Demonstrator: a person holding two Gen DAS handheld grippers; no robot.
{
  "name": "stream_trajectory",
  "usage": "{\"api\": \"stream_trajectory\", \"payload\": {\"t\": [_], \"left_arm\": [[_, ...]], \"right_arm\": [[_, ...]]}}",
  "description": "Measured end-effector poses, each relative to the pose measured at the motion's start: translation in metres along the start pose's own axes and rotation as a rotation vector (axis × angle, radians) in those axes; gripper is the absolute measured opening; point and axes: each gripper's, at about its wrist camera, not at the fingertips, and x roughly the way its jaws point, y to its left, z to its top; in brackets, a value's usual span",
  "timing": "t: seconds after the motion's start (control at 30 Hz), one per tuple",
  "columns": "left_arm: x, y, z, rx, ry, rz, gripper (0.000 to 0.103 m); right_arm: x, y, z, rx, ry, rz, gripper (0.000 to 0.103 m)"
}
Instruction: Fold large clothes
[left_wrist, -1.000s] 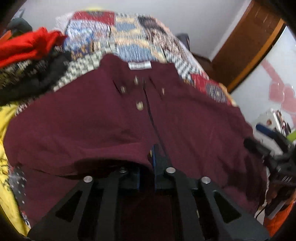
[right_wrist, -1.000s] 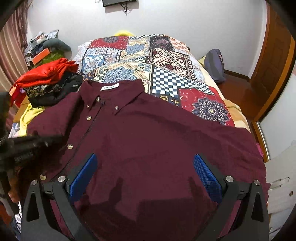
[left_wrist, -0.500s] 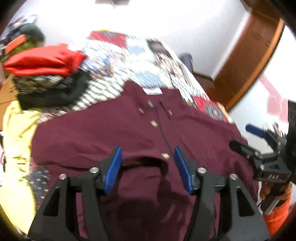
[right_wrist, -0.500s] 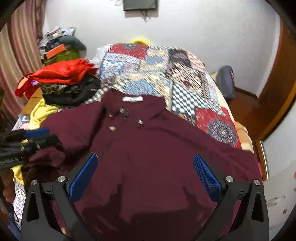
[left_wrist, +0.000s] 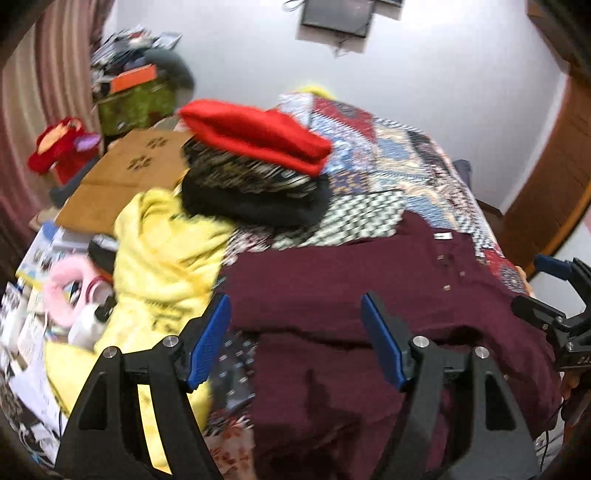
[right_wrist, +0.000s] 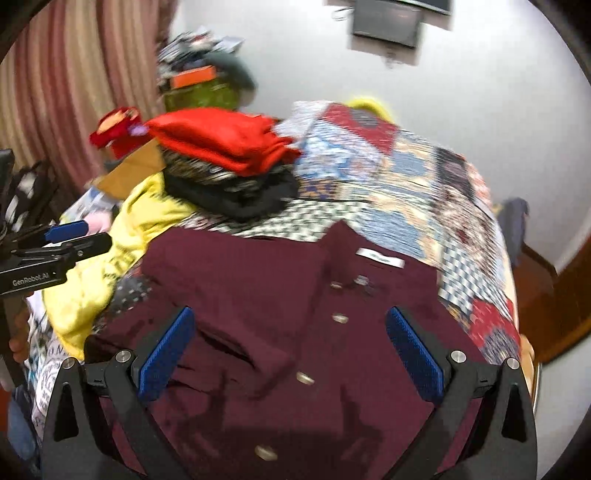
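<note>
hovering with left gripper (left_wrist: 295, 339) jaws opening, nothing between, above maroon shirt (left_wrist: 369, 295) left edge; right gripper (right_wrist: 288, 354) wide, centred over placket.

A dark red button-up shirt (right_wrist: 295, 325) lies on a bed with a colourful patchwork cover (right_wrist: 406, 177). The right gripper (right_wrist: 291, 354) hangs over it, jaws wide apart with nothing held. A red folded cloth (right_wrist: 221, 138) tops a clothes pile nearby.
</note>
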Motion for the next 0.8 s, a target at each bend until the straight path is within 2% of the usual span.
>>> {"api": "stream_trajectory", "payload": {"t": [0.1, 0.33, 0.57, 0.63, 0.7, 0.77, 0.8], "left_arm": [[0.008, 0.019, -0.011, -0.021, 0.025, 0.037, 0.072], [0.021, 0.053, -0.032, -0.064, 0.073, 0.090, 0.072], [0.035, 0.080, -0.045, -0.111, 0.116, 0.115, 0.072], [0.038, 0.082, -0.047, -0.118, 0.126, 0.116, 0.072], [0.042, 0.084, -0.048, -0.118, 0.137, 0.113, 0.072], [0.045, 0.084, -0.049, -0.111, 0.140, 0.117, 0.072], [0.045, 0.083, -0.049, -0.107, 0.141, 0.119, 0.072]], "right_arm": [[0.022, 0.027, 0.009, -0.087, 0.051, 0.045, 0.103], [0.081, 0.086, 0.022, -0.281, 0.184, 0.086, 0.101], [0.137, 0.125, 0.023, -0.394, 0.335, 0.109, 0.100], [0.154, 0.133, 0.020, -0.417, 0.376, 0.093, 0.092], [0.167, 0.138, 0.016, -0.445, 0.418, 0.085, 0.080], [0.177, 0.138, 0.012, -0.452, 0.444, 0.072, 0.062], [0.180, 0.137, 0.012, -0.452, 0.448, 0.068, 0.058]]}}
